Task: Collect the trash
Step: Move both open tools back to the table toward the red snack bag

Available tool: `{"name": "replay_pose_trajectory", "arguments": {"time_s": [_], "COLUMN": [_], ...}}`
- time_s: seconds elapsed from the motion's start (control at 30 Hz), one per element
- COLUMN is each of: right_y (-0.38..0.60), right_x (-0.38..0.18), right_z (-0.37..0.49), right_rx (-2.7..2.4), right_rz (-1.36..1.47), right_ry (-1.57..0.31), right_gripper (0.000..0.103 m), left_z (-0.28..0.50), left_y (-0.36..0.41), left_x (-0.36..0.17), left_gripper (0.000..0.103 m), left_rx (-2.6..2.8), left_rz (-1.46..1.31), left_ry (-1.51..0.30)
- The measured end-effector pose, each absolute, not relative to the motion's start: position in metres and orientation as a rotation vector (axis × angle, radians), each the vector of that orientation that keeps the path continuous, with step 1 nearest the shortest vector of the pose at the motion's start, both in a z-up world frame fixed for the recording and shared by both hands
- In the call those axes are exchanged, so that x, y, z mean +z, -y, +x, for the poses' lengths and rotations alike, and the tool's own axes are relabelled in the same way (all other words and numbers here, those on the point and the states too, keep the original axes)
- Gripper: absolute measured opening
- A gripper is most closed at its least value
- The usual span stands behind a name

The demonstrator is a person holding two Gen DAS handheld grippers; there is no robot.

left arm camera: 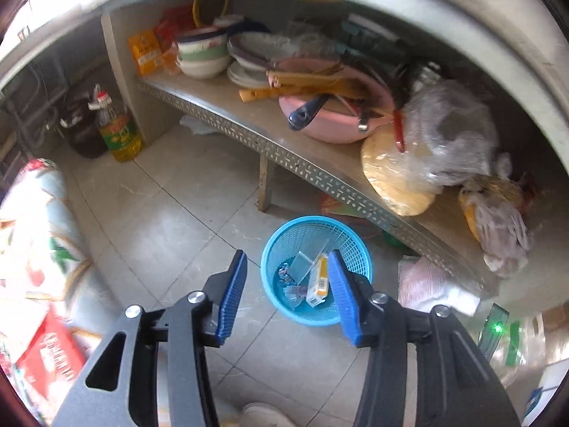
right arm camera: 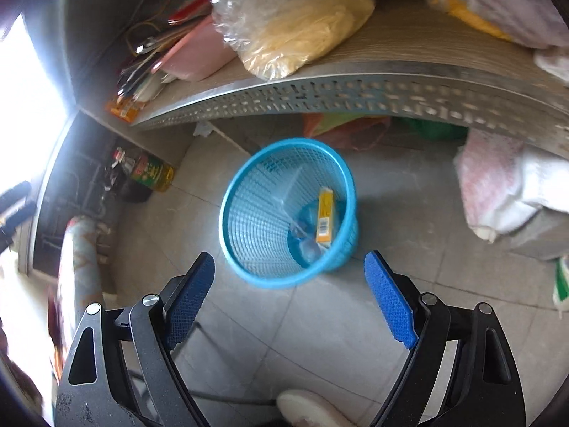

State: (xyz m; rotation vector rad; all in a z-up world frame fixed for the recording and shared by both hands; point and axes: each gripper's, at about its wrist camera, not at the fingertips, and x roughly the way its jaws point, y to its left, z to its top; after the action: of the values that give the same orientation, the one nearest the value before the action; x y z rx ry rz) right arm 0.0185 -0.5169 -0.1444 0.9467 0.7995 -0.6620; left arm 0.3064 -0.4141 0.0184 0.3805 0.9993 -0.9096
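We hold both grippers over a tiled kitchen floor [left arm camera: 177, 220], each pointing steeply down at a blue mesh wastebasket [left arm camera: 284, 245] that stands just in front of a low metal-edged shelf [left arm camera: 313, 174].

The left gripper [left arm camera: 287, 267] has its blue-padded fingers [left arm camera: 234, 284] apart with nothing between them; from its camera the basket shows in the gap between the tips, with the right-hand tip overlapping the rim.

The right gripper [right arm camera: 290, 267] has its fingers [right arm camera: 387, 295] spread wide and holds nothing; the basket [right arm camera: 256, 213] lies just beyond the tips and midway between them.

Inside the basket we see the collected trash: a yellow carton [left arm camera: 317, 281], leaning against the wall nearest the left gripper's right-hand finger, a clear plastic piece [left arm camera: 302, 259] beside it, and small scraps of wrapper [left arm camera: 286, 274] on the bottom.

Beyond the fingertips, the shelf carries a pink basin [left arm camera: 327, 124] of utensils, stacked bowls [left arm camera: 202, 53] and a bag of pale yellow noodles [right arm camera: 302, 25].

A bottle of cooking oil [left arm camera: 119, 135] stands on the floor well off to the left of the left gripper's fingers.
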Motion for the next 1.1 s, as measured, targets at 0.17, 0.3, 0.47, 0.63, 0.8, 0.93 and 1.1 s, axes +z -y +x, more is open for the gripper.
{"name": "replay_pose_trajectory", "arguments": {"time_s": [0.17, 0.3, 0.47, 0.63, 0.8, 0.93, 1.1], "right_y": [0.484, 0.469, 0.451, 0.429, 0.404, 0.381, 0.351], "right_x": [-0.115, -0.089, -0.051, -0.012, 0.02, 0.032, 0.037], "right_z": [0.005, 0.012, 0.017, 0.025, 0.035, 0.047, 0.063], "right_rx": [-0.634, -0.613, -0.547, -0.448, -0.339, -0.262, -0.16], "right_rz": [0.836, 0.763, 0.675, 0.615, 0.56, 0.537, 0.522], "right_ry": [-0.839, -0.837, -0.797, -0.744, -0.712, -0.721, -0.75], "right_gripper": [0.083, 0.083, 0.083, 0.083, 0.083, 0.083, 0.083], "left_z": [0.283, 0.266, 0.244, 0.224, 0.211, 0.205, 0.196], "left_y": [0.348, 0.286, 0.206, 0.135, 0.083, 0.047, 0.006], "left_x": [0.066, 0.099, 0.13, 0.143, 0.139, 0.131, 0.122], "left_gripper": [0.055, 0.064, 0.075, 0.081, 0.085, 0.086, 0.086], "left_rx": [-0.918, -0.893, -0.815, -0.747, -0.682, -0.62, -0.519], "left_rz": [0.383, 0.379, 0.326, 0.265, 0.228, 0.202, 0.173], "left_ry": [-0.91, -0.848, -0.775, -0.744, -0.75, -0.771, -0.781]}}
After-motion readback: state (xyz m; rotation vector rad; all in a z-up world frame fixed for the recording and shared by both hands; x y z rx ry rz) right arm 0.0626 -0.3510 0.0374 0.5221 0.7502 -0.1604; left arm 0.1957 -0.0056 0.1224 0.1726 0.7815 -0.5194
